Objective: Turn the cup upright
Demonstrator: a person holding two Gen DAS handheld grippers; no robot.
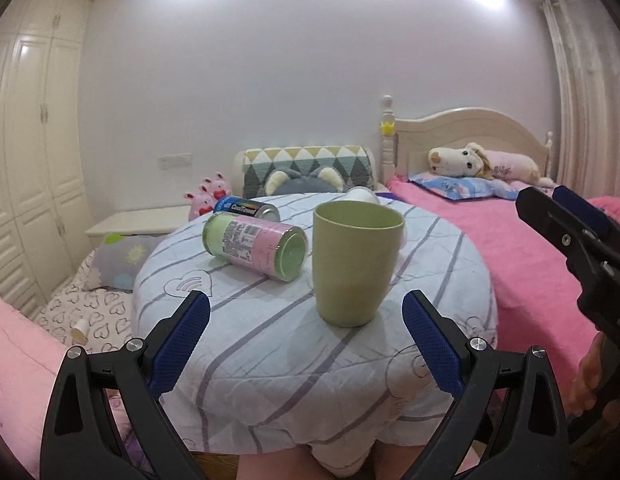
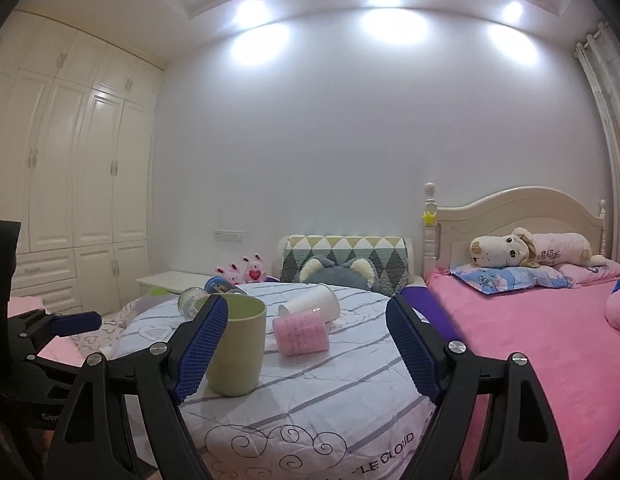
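We see the green cup (image 1: 357,264) standing upright, mouth up, on the round cloth-covered table (image 1: 270,344), a little toward its near edge. Our left gripper (image 1: 306,320) hangs just before it, jaws spread wide and empty. Our right gripper (image 2: 306,344) is also spread, holding nothing, the cup beside its left finger. A pink-green can (image 1: 256,252) lies on its side behind the cup.

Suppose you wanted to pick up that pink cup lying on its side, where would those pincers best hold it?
Across the pink cup's ribbed side wall near its middle, coming from above. It lies tipped on the cloth-covered table, so its rounded sides are exposed. The right gripper, open, looks nearest.
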